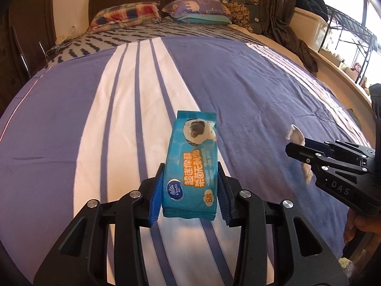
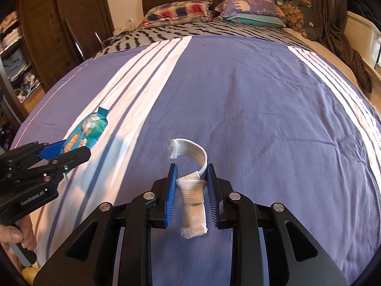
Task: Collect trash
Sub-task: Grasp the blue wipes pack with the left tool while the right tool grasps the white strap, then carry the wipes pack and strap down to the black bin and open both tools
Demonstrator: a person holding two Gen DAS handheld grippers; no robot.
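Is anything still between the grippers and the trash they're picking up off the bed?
Nothing visible. The left gripper is shut on the blue wipes packet, and the right gripper is shut on the white strap scrap, both above the bedspread. No bin shows.

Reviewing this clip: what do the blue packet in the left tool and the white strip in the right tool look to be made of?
Wet wipes packet: thin plastic film, probably; glossy printed surface with highlights, and a flat sealed top edge. White strap piece: woven fabric webbing, likely elastic or bandage-like; ribbed weave, matte, frayed fluffy ends, and it curls limply. Both are clamped between ridged blue pads that look like rubber or plastic.
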